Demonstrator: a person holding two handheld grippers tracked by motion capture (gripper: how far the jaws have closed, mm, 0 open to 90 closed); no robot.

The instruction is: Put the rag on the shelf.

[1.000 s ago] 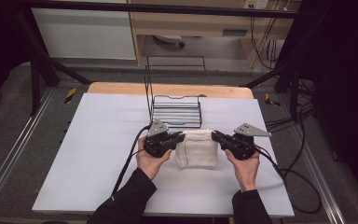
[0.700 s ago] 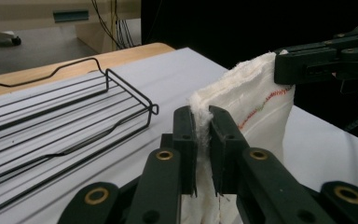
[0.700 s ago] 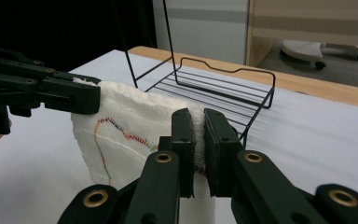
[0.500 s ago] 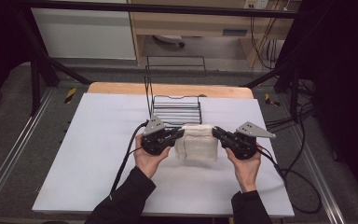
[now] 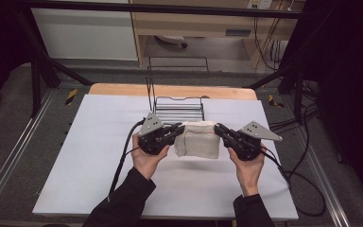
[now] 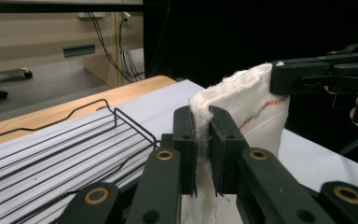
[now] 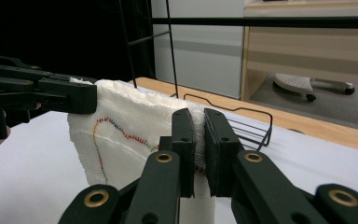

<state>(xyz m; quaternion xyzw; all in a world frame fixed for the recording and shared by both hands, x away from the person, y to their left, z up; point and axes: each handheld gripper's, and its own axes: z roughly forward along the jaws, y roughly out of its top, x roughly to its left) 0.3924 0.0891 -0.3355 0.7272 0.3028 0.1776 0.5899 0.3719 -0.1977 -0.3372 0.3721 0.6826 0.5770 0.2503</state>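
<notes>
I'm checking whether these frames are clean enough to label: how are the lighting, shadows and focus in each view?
High view: even light on the table, dark surroundings, a soft shadow under the lifted towel, picture slightly soft. Left gripper view: towel and wire rack sharp against a black backdrop, stitching readable. Right gripper view: towel well lit, no glare, background shelves a bit soft.

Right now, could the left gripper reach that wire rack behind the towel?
Probably not yet: the left gripper is shut on the white towel, which the right gripper also grips. The wire rack sits close behind, with nothing between.
</notes>
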